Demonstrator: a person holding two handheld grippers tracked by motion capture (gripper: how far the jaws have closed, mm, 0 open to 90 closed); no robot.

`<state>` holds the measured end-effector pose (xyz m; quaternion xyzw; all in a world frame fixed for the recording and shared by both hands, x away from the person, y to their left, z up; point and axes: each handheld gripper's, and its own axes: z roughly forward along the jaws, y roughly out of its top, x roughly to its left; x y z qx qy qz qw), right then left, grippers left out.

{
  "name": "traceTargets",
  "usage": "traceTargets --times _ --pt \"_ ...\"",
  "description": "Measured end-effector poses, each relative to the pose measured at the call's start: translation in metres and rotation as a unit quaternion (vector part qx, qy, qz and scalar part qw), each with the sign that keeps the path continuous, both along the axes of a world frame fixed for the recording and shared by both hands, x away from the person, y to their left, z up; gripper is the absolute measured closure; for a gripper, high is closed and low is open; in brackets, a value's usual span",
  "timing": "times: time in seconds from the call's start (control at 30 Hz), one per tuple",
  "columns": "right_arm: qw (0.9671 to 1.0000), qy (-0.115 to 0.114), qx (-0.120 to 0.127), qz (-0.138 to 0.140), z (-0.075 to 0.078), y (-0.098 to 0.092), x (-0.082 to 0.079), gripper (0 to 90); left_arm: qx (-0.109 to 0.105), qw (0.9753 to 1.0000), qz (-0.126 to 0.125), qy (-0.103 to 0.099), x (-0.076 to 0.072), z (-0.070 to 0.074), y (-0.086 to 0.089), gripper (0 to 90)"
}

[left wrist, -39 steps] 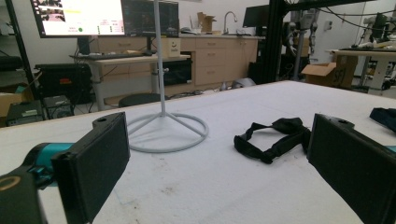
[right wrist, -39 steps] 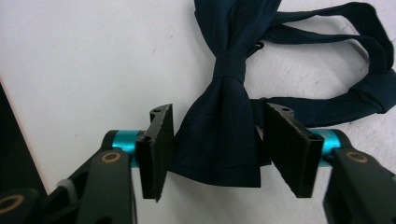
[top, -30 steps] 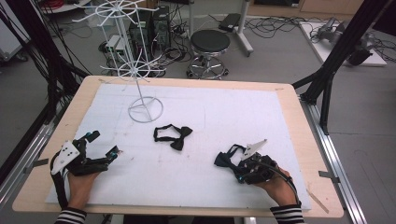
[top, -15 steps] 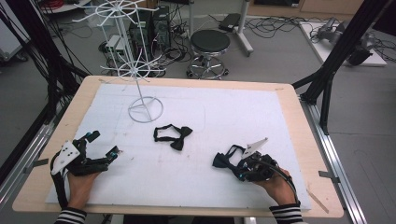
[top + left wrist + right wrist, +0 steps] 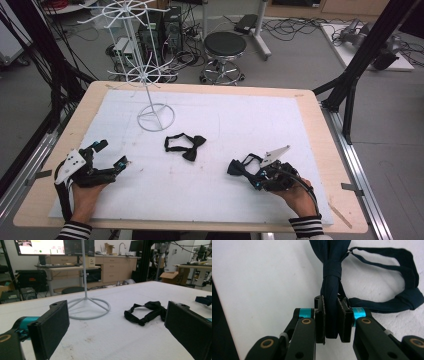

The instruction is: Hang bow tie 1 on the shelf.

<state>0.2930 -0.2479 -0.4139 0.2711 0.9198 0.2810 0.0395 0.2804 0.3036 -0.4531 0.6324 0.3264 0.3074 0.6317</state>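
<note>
Right hand-held gripper [image 5: 331, 320] clamped on a dark, perhaps navy, bow tie [image 5: 332, 277], left hand-held gripper [image 5: 115, 325] wide open, empty, black bow tie [image 5: 185, 145] mid-tabletop [image 5: 305, 115].

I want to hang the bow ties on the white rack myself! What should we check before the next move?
1. Right gripper jaws shut on the navy bow tie: ok.
2. Its strap hanging free of the jaws: ok.
3. Left gripper open and empty: ok.
4. Black bow tie lying loose on the table: ok.
5. Rack standing upright: ok.
6. Which hook is free: cannot tell.
</note>
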Motion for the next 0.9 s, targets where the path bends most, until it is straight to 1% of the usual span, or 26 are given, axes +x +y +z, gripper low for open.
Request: traceTargets --times 0.03,0.1,0.17,0.23,0.3,0.4,0.47,0.5,0.6,0.8,0.87,0.9 --pt "1.0 -0.004 0.001 0.001 0.001 0.0 0.0 79.8 0.001 1.0 -0.002 0.003 0.001 0.001 0.0 6.3" --pt "0.9999 -0.008 0.011 0.004 0.002 0.0 0.001 79.8 0.004 0.9999 -0.007 0.006 0.002 0.003 0.001 6.3" --pt "0.9997 -0.014 0.019 0.004 0.003 0.0 0.001 79.7 0.002 0.9999 -0.013 0.008 0.003 0.007 0.0 6.3" --pt "0.9995 -0.016 0.026 0.006 0.004 -0.001 0.001 79.7 0.009 0.9998 -0.018 0.01 0.005 0.012 0.0 6.3" --pt "0.9993 -0.025 0.029 0.007 0.005 -0.002 0.001 79.6 0.013 0.9995 -0.024 0.013 0.006 0.017 -0.002 6.3" --pt "0.9987 -0.035 0.038 0.004 0.007 -0.002 0.001 79.7 0.02 0.999 -0.037 0.017 0.009 0.024 -0.004 6.3" --pt "0.9981 -0.043 0.044 0.009 0.008 -0.002 0.001 79.7 0.019 0.9985 -0.048 0.02 0.011 0.028 -0.007 6.3" --pt "0.9979 -0.044 0.045 0.011 0.009 -0.002 0.001 79.6 0.021 0.9981 -0.054 0.021 0.013 0.031 -0.008 6.3" --pt "0.9969 -0.059 0.049 0.014 0.01 -0.001 0.001 79.6 0.033 0.9968 -0.068 0.024 0.016 0.038 -0.013 6.3" --pt "0.9941 -0.075 0.075 0.019 0.015 0.001 0.0 79.6 0.052 0.9938 -0.095 0.026 0.021 0.051 -0.025 6.3" --pt "0.9935 -0.079 0.079 0.021 0.017 0.002 0.001 79.6 0.058 0.9927 -0.103 0.027 0.022 0.055 -0.029 6.3" --pt "0.9933 -0.081 0.079 0.022 0.018 0.003 0.001 79.6 0.056 0.9924 -0.106 0.027 0.023 0.056 -0.031 6.3"
